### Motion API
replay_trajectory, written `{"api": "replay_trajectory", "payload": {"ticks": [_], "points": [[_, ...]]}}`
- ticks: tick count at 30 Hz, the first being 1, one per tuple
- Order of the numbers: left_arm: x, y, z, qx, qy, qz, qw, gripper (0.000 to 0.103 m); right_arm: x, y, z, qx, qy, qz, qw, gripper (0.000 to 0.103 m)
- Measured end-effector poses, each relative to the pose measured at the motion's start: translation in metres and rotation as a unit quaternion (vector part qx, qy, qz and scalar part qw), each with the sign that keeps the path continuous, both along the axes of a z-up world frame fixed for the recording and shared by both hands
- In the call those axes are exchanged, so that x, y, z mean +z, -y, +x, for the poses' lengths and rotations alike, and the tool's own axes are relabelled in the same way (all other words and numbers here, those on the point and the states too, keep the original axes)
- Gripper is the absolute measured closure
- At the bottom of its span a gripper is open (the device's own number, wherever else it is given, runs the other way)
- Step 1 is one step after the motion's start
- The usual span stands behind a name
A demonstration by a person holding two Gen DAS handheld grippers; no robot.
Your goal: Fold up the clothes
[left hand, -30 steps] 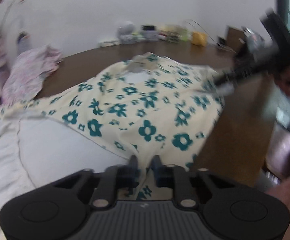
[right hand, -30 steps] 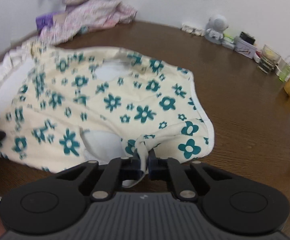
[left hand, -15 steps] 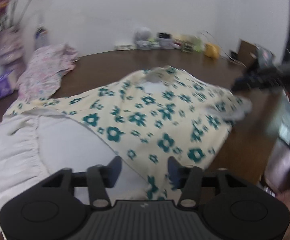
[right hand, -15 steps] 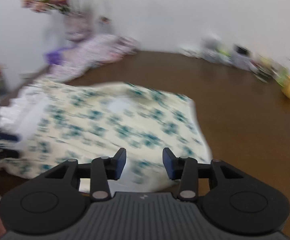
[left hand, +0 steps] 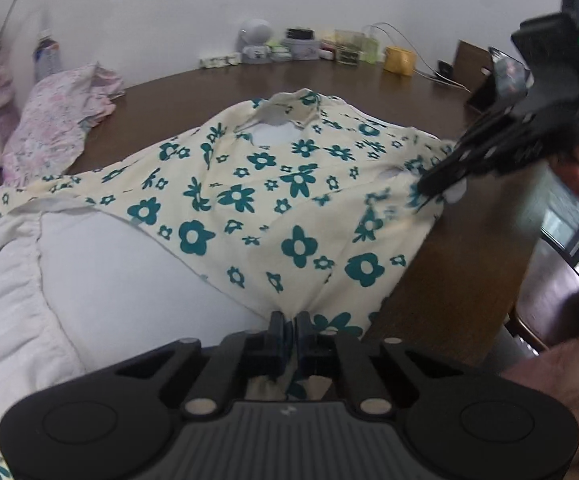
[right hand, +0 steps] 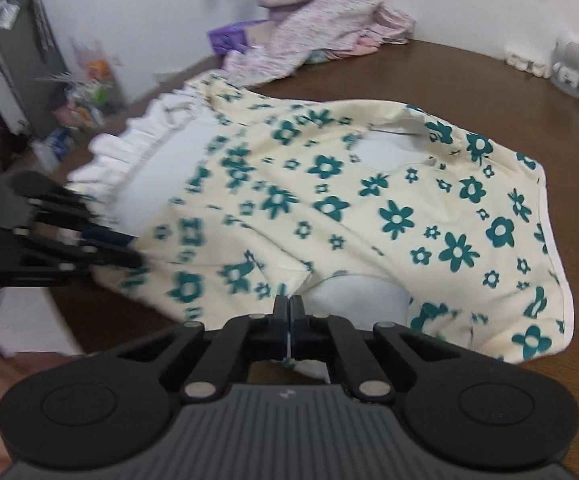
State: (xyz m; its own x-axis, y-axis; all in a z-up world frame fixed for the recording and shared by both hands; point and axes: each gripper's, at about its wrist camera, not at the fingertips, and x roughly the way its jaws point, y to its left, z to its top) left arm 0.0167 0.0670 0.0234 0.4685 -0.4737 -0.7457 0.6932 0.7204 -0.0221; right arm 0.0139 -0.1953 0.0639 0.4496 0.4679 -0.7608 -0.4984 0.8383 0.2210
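A cream dress with teal flowers (left hand: 273,200) and a white ruffled hem (left hand: 5,288) lies spread on the brown table (left hand: 369,84). My left gripper (left hand: 288,322) is shut on the dress's near edge. In the right wrist view the same dress (right hand: 369,216) fills the middle, and my right gripper (right hand: 288,305) is shut on the fabric edge beside an armhole. Each gripper shows in the other's view: the right one (left hand: 433,188) pinches the dress at its right side, the left one (right hand: 129,258) at its left side.
A pink floral garment (left hand: 57,120) is heaped at the table's far left, with a purple box (right hand: 229,36) next to it. Small jars, a yellow cup (left hand: 399,60) and a white figurine (left hand: 255,36) line the back wall. The table edge (left hand: 469,280) drops off at the right.
Both grippers opened half a second ago and have now shut again on new spots along the dress's near edge. The dress lies flatter and more spread than before.
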Motion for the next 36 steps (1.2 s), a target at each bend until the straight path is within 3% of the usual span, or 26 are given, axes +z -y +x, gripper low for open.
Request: {"api": "replay_trajectory", "payload": {"ticks": [4,7,10,11,12,13,14,19,20,21,22,23,24,28,30,33,36], "points": [[0.013,-0.007,-0.003,-0.019,-0.001,0.001,0.9998,0.099,0.025,0.017,-0.013,0.012,-0.009,0.028,0.999,0.102],[0.011,-0.006,-0.005,-0.026,-0.007,0.011,0.9996,0.098,0.011,0.012,-0.019,0.024,-0.027,-0.005,0.999,0.102],[0.007,-0.006,-0.006,-0.015,-0.004,0.017,0.9997,0.082,-0.004,0.010,-0.019,0.015,-0.032,-0.020,0.999,0.098],[0.007,-0.007,-0.007,-0.012,-0.002,0.016,0.9998,0.068,-0.006,0.011,-0.018,0.008,-0.027,-0.017,0.999,0.089],[0.007,-0.008,-0.008,-0.010,0.001,0.017,0.9998,0.060,-0.004,0.012,-0.018,0.003,-0.016,-0.011,1.000,0.068],[0.007,-0.008,-0.009,-0.008,0.004,0.020,0.9998,0.050,-0.003,0.013,-0.018,0.003,-0.005,-0.005,1.000,0.057],[0.007,-0.009,-0.010,-0.007,0.006,0.022,0.9997,0.050,-0.001,0.013,-0.020,0.008,0.009,-0.004,1.000,0.051],[0.000,-0.005,-0.011,-0.007,0.000,0.024,0.9997,0.054,-0.008,-0.008,-0.025,0.065,0.050,-0.061,0.995,0.051],[-0.002,-0.004,-0.011,-0.009,0.000,0.022,0.9997,0.065,-0.012,-0.013,-0.023,0.074,0.052,-0.076,0.993,0.051],[-0.003,-0.002,-0.011,-0.011,0.000,0.020,0.9997,0.076,-0.015,-0.016,-0.020,0.083,0.051,-0.083,0.992,0.060],[-0.002,-0.002,-0.011,-0.020,0.001,0.025,0.9995,0.099,-0.017,-0.016,-0.016,0.085,0.046,-0.077,0.992,0.070],[0.000,-0.003,-0.012,-0.030,0.003,0.032,0.9990,0.098,-0.018,-0.016,-0.011,0.086,0.039,-0.070,0.993,0.095],[0.002,-0.003,-0.012,-0.041,0.004,0.040,0.9984,0.098,-0.015,-0.013,-0.001,0.080,0.021,-0.051,0.995,0.101],[0.011,-0.005,-0.014,-0.083,0.011,0.069,0.9941,0.098,0.004,0.017,0.029,0.063,-0.066,0.055,0.994,0.101],[0.016,-0.005,-0.015,-0.104,0.015,0.084,0.9909,0.098,0.007,0.015,0.026,0.096,-0.096,0.056,0.989,0.101],[0.012,-0.003,-0.013,-0.137,-0.002,0.101,0.9854,0.098,-0.003,-0.002,0.014,0.144,-0.126,0.016,0.981,0.101],[0.009,-0.004,-0.009,-0.132,-0.008,0.097,0.9864,0.088,-0.012,-0.015,0.004,0.161,-0.130,-0.014,0.978,0.096]]}}
